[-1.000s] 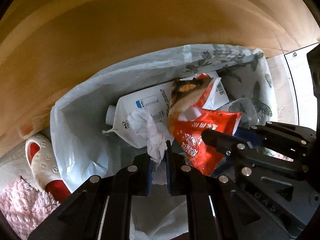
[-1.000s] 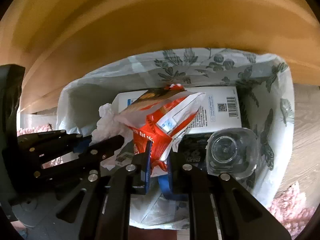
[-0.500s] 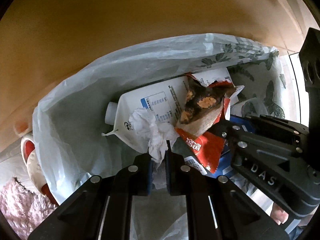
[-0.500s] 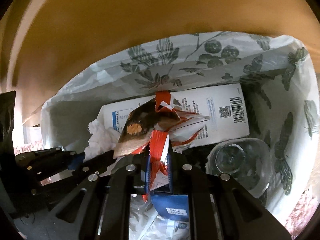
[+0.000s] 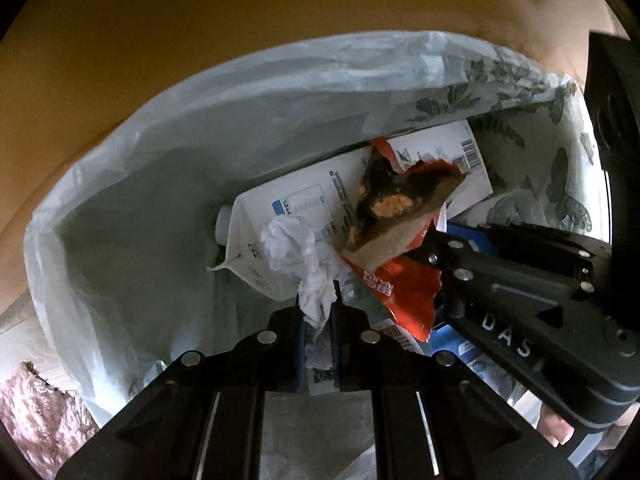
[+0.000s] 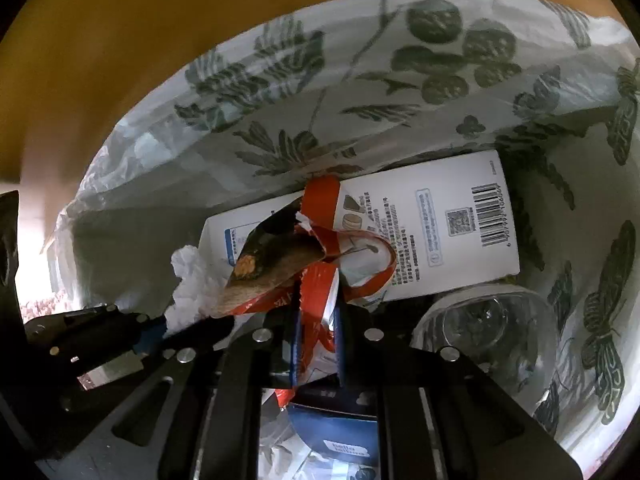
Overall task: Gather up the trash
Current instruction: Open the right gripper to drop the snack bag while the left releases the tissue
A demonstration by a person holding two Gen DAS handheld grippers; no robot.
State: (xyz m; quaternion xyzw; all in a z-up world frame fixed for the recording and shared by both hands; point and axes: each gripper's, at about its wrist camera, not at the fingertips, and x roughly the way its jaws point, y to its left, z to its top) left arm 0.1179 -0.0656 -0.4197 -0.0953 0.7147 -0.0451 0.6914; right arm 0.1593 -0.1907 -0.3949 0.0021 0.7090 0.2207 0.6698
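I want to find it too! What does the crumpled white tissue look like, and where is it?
Look inside the leaf-printed trash bag. On the big white carton lying there sits the crumpled white tissue, its lower end pinched in the left gripper. Unlike the shiny red snack wrapper beside it, it is soft, plain and wrinkly.

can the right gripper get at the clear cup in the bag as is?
Probably not yet. The right gripper is shut on the red wrapper, so its jaws aren't free. The clear cup lies just beside it in the bag, uncovered on top, so once the wrapper drops the way looks open.
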